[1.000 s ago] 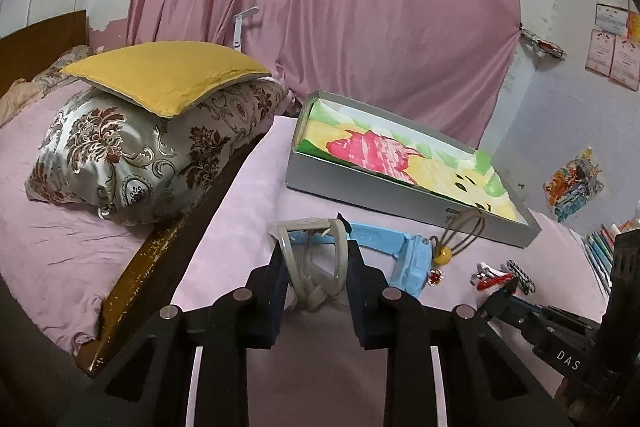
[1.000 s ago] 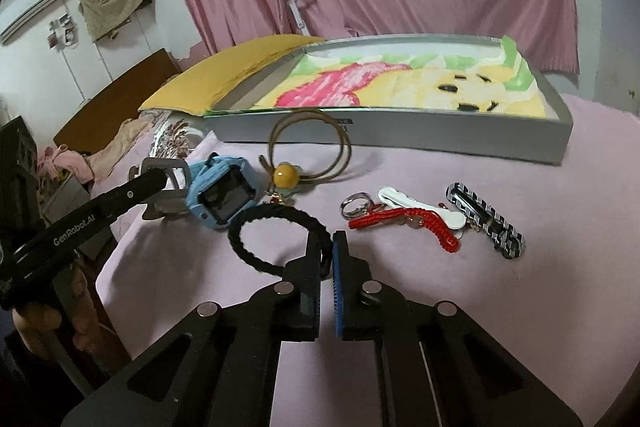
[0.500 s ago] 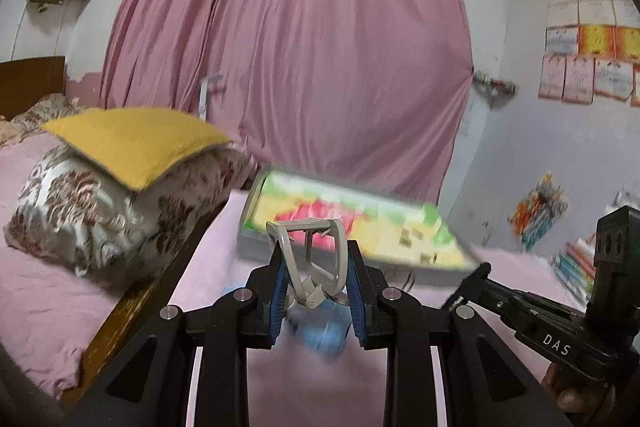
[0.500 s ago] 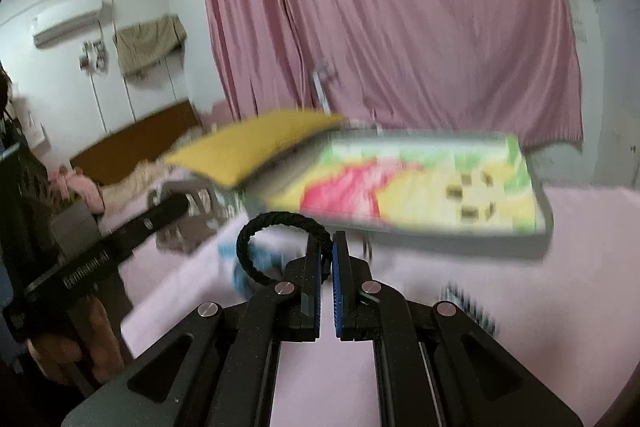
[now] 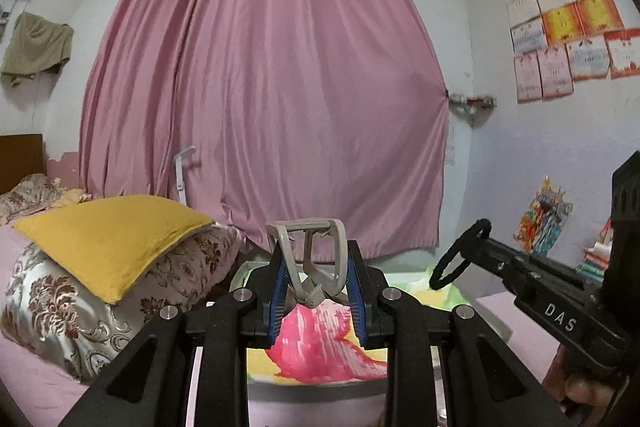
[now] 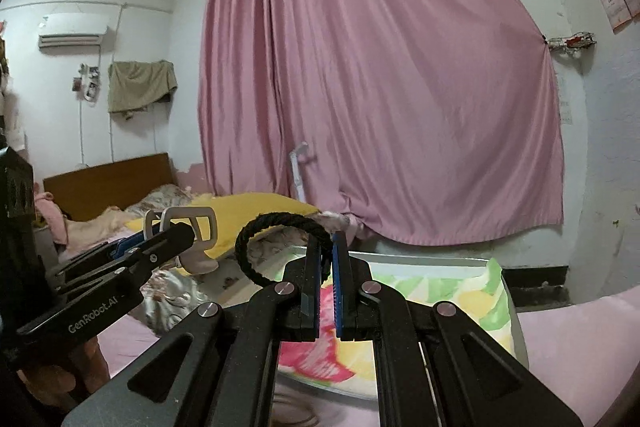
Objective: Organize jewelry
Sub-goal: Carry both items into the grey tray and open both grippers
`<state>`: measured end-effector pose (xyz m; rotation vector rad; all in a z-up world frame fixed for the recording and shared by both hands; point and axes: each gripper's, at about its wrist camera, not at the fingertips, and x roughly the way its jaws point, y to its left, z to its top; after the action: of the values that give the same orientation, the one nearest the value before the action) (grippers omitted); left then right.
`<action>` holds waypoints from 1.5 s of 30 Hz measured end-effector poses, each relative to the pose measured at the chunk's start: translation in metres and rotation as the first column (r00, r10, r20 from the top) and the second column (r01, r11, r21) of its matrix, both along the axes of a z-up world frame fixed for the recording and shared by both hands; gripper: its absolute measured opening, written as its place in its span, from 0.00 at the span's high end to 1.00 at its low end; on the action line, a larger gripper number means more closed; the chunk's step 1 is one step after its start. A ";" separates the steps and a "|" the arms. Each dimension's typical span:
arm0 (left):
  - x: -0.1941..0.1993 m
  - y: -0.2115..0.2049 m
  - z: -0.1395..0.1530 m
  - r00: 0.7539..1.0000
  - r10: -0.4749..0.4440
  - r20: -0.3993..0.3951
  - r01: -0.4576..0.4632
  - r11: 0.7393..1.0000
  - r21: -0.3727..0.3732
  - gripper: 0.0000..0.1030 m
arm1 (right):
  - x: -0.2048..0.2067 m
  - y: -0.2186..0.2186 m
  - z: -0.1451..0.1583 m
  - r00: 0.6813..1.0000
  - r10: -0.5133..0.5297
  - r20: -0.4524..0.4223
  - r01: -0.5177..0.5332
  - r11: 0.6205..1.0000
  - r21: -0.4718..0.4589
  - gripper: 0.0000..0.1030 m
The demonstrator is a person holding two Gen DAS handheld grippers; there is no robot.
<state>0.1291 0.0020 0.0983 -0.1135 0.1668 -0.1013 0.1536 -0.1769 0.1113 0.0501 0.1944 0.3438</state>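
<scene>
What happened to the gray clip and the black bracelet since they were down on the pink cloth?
Both went up. The left gripper lifted the gray hair clip off the cloth, and the right gripper lifted the black braided bracelet; both now hang above the picture-lined box. Neither grip changed: each gripper stays shut on its piece. The box stayed where it was.

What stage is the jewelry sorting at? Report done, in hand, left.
Done: nothing shows inside the tray yet.
In hand: the left gripper grips a grey hair clip; the right gripper pinches a black braided bracelet, both raised near the tray.
Left: drop both in. Other pieces on the table are out of view now.
</scene>
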 end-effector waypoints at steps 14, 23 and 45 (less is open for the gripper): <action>0.102 0.022 -0.049 0.863 -0.115 -0.492 0.074 0.992 -0.104 0.76 | 0.090 -0.005 -0.064 0.917 -0.030 -0.397 0.036 0.999 0.008 0.95; 0.114 0.028 -0.075 0.816 -0.156 -0.557 0.078 0.984 -0.162 0.75 | 0.108 -0.005 -0.091 0.863 0.007 -0.505 0.000 1.000 0.014 0.95; 0.070 0.035 -0.059 0.879 -0.134 -0.458 0.064 0.984 -0.166 0.37 | 0.069 -0.025 -0.072 0.913 -0.056 -0.405 0.069 0.997 0.019 0.49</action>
<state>0.1994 0.0371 0.0390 -0.2772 0.6527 -0.1887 0.2227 -0.2020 0.0395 0.1604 0.5975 0.2694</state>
